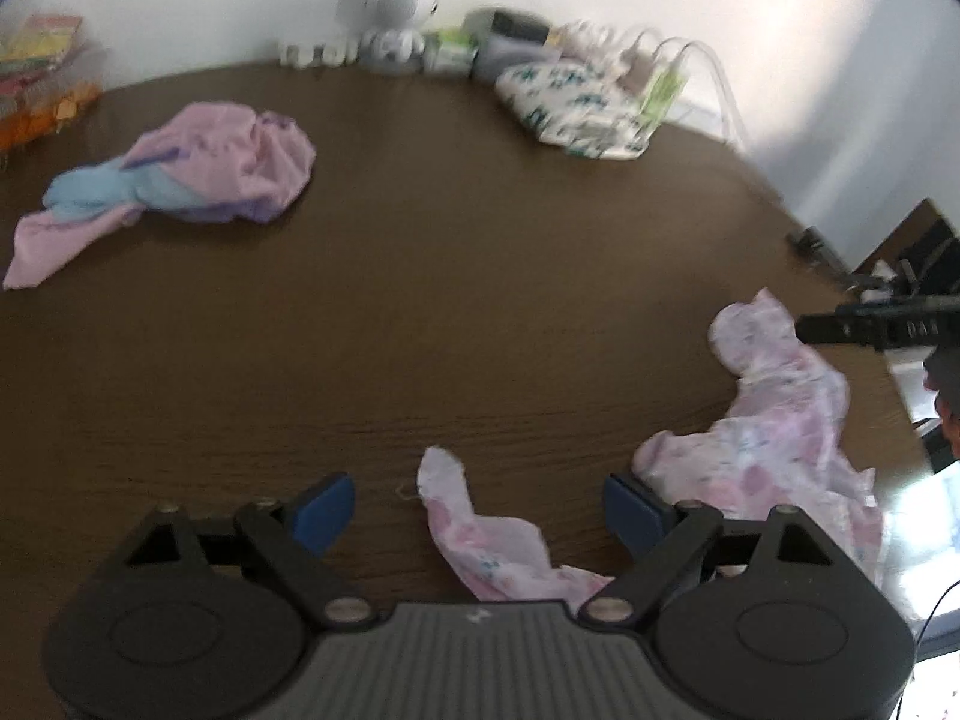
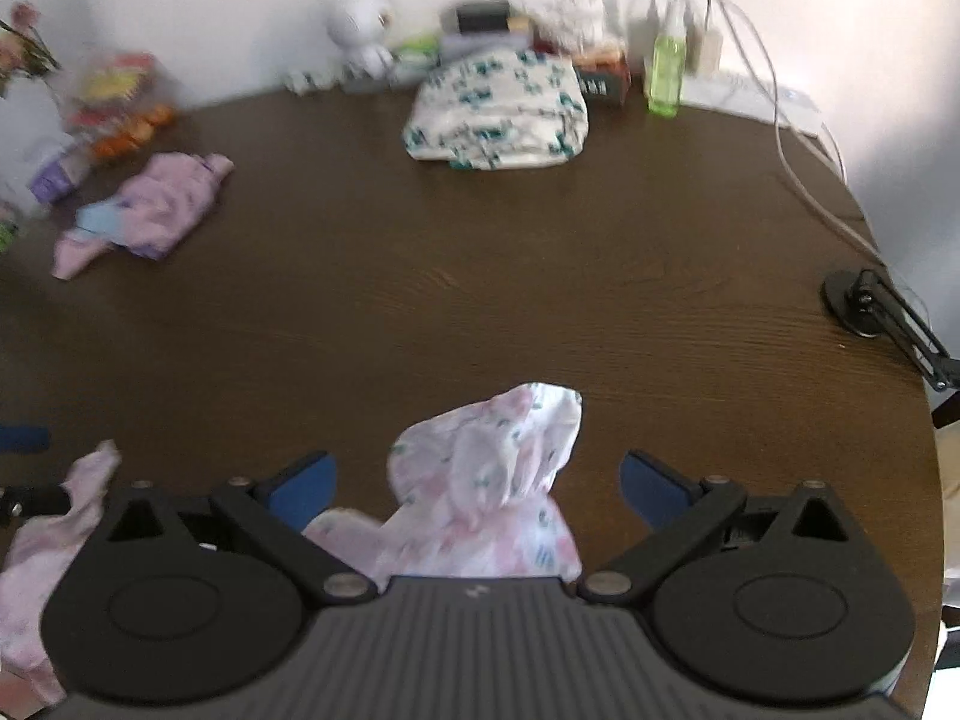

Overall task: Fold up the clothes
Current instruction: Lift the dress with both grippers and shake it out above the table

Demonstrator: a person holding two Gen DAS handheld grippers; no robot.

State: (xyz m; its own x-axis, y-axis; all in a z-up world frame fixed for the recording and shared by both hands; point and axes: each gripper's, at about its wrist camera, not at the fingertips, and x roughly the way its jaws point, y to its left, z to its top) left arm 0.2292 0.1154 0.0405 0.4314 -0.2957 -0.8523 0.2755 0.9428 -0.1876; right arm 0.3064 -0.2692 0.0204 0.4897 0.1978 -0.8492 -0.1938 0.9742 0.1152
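Note:
A crumpled pink floral garment (image 1: 774, 432) lies on the dark wooden table (image 1: 450, 300) near its front right. One narrow end of the garment (image 1: 480, 534) sits between the blue pads of my left gripper (image 1: 480, 504), which is open and not pressing on it. In the right wrist view a raised hump of the same garment (image 2: 498, 480) rests between the wide-apart fingers of my right gripper (image 2: 477, 486), also open. Another end of it (image 2: 42, 552) trails at the lower left.
A pink and blue garment (image 1: 180, 174) lies crumpled at the far left. A folded white cloth with teal print (image 2: 498, 114) sits at the back. A white toy (image 2: 360, 24), a green bottle (image 2: 666, 72), cables, boxes and snack packs line the wall. A black clamp (image 2: 864, 306) grips the right edge.

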